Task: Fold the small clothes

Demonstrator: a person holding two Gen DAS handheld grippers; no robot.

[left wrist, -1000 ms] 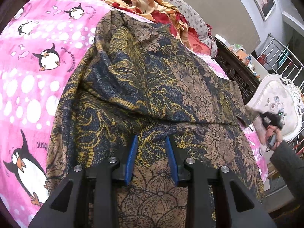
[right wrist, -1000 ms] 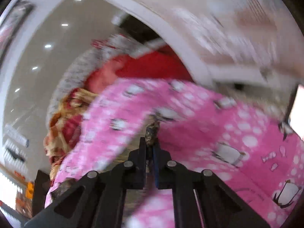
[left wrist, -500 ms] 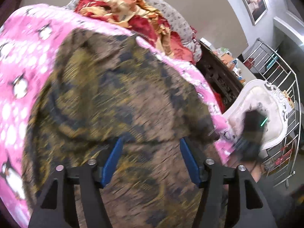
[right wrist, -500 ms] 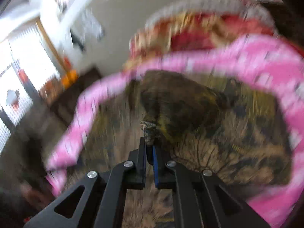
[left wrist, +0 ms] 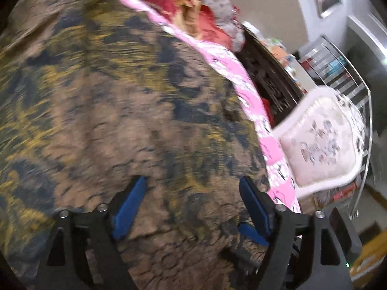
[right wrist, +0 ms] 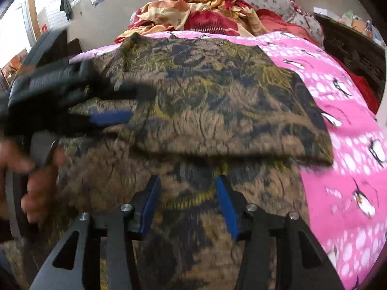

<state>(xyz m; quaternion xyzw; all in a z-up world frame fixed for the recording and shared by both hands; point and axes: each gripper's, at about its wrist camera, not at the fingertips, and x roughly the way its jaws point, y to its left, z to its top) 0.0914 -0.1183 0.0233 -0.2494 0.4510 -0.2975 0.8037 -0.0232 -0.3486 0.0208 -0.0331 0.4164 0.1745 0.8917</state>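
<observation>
Two grippers, left gripper (left wrist: 193,188) and right gripper (right wrist: 187,188), jaws just parted, empty, above folded garment (right wrist: 217,111).

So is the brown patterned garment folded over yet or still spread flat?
Folded over: in the right wrist view the brown patterned garment has an upper layer ending in a straight doubled edge across a lower layer.

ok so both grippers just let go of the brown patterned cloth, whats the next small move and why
Probably bring the right gripper down to the folded edge of the brown patterned cloth and regrip there. Both grippers have just been opening, with nothing between the fingers, and one layer already lies over the other on the pink blanket, so another fold looks next.
</observation>
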